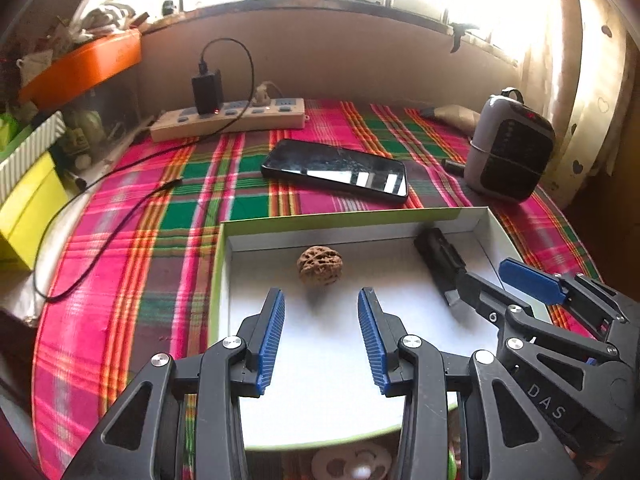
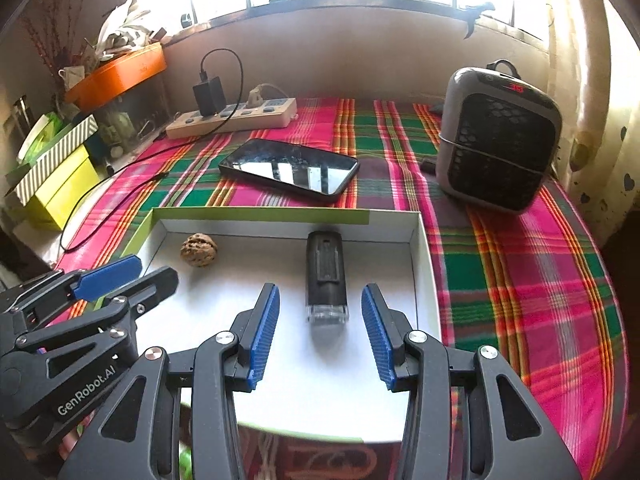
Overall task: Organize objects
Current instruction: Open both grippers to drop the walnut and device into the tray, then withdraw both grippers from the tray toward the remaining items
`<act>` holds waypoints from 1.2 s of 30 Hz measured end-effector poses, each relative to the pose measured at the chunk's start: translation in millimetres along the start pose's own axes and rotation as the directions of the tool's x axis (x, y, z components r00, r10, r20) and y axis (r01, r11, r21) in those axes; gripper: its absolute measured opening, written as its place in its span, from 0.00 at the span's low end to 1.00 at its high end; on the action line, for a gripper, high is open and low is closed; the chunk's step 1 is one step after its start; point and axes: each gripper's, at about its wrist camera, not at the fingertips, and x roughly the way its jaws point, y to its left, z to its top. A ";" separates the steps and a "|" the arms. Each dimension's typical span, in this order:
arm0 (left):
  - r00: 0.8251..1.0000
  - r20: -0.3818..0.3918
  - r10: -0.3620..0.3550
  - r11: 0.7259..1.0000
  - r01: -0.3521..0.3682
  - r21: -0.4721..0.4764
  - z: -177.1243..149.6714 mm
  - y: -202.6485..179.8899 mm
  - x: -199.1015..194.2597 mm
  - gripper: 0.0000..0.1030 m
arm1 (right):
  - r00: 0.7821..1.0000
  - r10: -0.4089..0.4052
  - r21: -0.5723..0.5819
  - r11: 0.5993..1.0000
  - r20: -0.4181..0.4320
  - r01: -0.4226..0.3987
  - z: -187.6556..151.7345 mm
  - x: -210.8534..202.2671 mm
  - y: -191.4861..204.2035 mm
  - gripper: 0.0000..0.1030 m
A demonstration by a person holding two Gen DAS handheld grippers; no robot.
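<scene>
A shallow white box with a green rim (image 1: 340, 216) (image 2: 260, 214) lies on the plaid cloth. In it, a brown walnut (image 1: 320, 266) (image 2: 199, 249) rests near the far wall, and a black oblong device with a clear end (image 2: 326, 276) (image 1: 440, 264) lies to its right. My left gripper (image 1: 321, 296) hovers open just short of the walnut, not touching it. My right gripper (image 2: 320, 292) is open too, its pads (image 2: 264, 332) apart from the device, whose near end lies between the fingertips. Each view shows the other gripper's blue pad (image 1: 532, 284) (image 2: 108, 276) at its edge.
Beyond the box lies a black phone (image 1: 336, 170) (image 2: 290, 170). A power strip with a charger (image 1: 228, 118) sits by the back wall, its cable (image 1: 100, 216) trailing left. A grey heater (image 2: 496, 136) stands at the right. Yellow boxes (image 1: 28, 208) and an orange tray (image 1: 84, 66) crowd the left.
</scene>
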 end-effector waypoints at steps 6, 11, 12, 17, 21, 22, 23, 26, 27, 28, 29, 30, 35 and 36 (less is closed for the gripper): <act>1.000 0.018 0.004 1.000 -0.004 0.005 -10.2 -3.4 -14.8 0.35 | 1.000 0.006 -0.003 1.000 0.007 -0.006 -10.5 -13.0 1.1 0.43; 1.000 0.028 -0.001 1.000 0.001 0.001 -18.2 -6.6 -25.8 0.35 | 1.000 0.010 0.001 1.000 0.017 -0.010 -18.3 -23.7 0.7 0.43; 1.000 0.030 -0.004 1.000 0.004 0.001 -19.2 -7.1 -27.3 0.35 | 1.000 0.011 0.001 1.000 0.019 -0.011 -20.3 -25.8 0.3 0.43; 0.999 0.035 -0.010 1.000 0.010 -0.005 -27.8 -9.7 -36.4 0.35 | 1.000 0.008 0.007 1.000 0.029 -0.008 -29.0 -36.1 -1.2 0.43; 0.999 0.043 -0.013 1.000 0.013 0.003 -34.4 -12.4 -43.4 0.35 | 0.999 0.006 0.008 1.000 0.035 -0.006 -35.6 -42.2 -1.4 0.43; 0.999 0.044 -0.014 1.000 0.013 0.004 -36.5 -12.7 -45.4 0.35 | 0.999 0.006 0.008 1.000 0.035 -0.006 -36.6 -43.3 -1.7 0.43; 0.999 0.046 -0.015 1.000 0.015 0.004 -37.6 -12.8 -46.5 0.35 | 0.999 0.004 0.009 1.000 0.036 -0.004 -38.6 -44.6 -2.0 0.43; 0.999 0.050 -0.014 1.000 0.013 0.003 -41.6 -13.2 -49.7 0.35 | 0.999 -0.001 0.011 1.000 0.038 0.001 -43.7 -48.1 -2.7 0.43; 0.999 0.052 -0.013 1.000 0.013 0.005 -42.8 -13.4 -50.5 0.35 | 0.999 0.000 0.014 1.000 0.039 0.000 -44.5 -49.1 -2.9 0.43; 0.999 0.051 -0.012 1.000 0.012 0.005 -44.5 -13.4 -51.4 0.35 | 0.999 0.002 0.017 1.000 0.042 -0.003 -45.9 -51.0 -3.1 0.43; 0.998 0.053 -0.015 1.000 0.015 0.006 -45.6 -13.7 -52.3 0.35 | 0.999 0.002 0.019 1.000 0.044 -0.003 -47.1 -52.4 -3.3 0.43; 0.998 0.055 -0.020 1.000 0.020 0.008 -46.7 -14.0 -53.3 0.35 | 0.999 0.001 0.019 1.000 0.046 -0.002 -48.0 -53.9 -3.5 0.43; 0.998 0.066 -0.010 1.000 0.009 0.025 -54.8 -15.6 -58.9 0.35 | 0.998 -0.003 0.025 1.000 0.058 0.002 -56.2 -62.0 -6.0 0.43; 0.998 0.063 -0.018 1.000 0.017 0.021 -56.4 -15.0 -59.5 0.35 | 0.998 -0.003 0.028 1.000 0.059 0.002 -58.2 -63.3 -6.4 0.43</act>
